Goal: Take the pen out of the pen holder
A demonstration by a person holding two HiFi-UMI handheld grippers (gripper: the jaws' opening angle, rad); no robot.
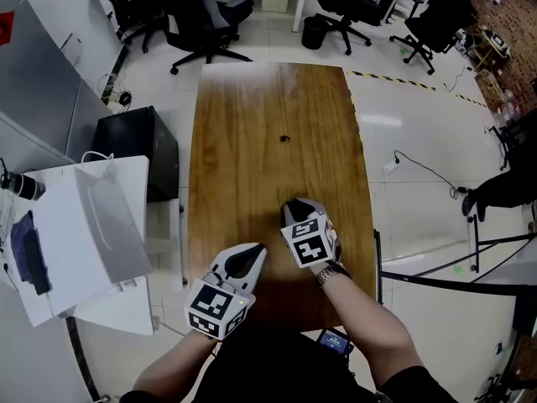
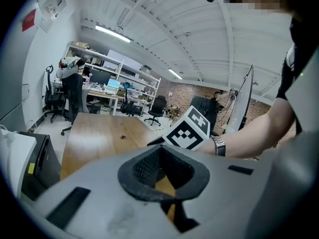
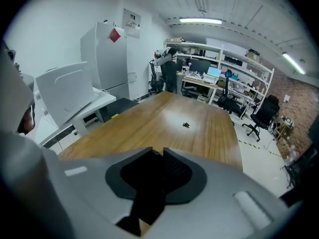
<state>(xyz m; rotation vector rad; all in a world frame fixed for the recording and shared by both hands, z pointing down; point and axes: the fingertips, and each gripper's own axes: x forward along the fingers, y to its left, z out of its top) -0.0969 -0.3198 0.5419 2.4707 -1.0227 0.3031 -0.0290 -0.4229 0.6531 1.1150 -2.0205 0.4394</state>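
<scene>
No pen and no pen holder shows in any view. Both grippers hover over the near end of a long wooden table (image 1: pixel 268 107). My left gripper (image 1: pixel 258 251) sits at the front left, its jaws shut with nothing between them; in its own view the tips (image 2: pixel 162 151) meet above the wood. My right gripper (image 1: pixel 290 205) is a little farther in and to the right, also shut on nothing, with only a thin slit between the tips (image 3: pixel 162 152). Its marker cube (image 2: pixel 190 129) fills the middle of the left gripper view. A small black object (image 1: pixel 286 138) (image 3: pixel 186 125) lies alone mid-table.
A white machine (image 1: pixel 84 225) and a black cabinet (image 1: pixel 138 149) stand left of the table. Office chairs (image 1: pixel 201 23) and a black bin (image 1: pixel 315 32) are beyond the far end. A stand's legs (image 1: pixel 470 250) and a cable lie on the floor at right.
</scene>
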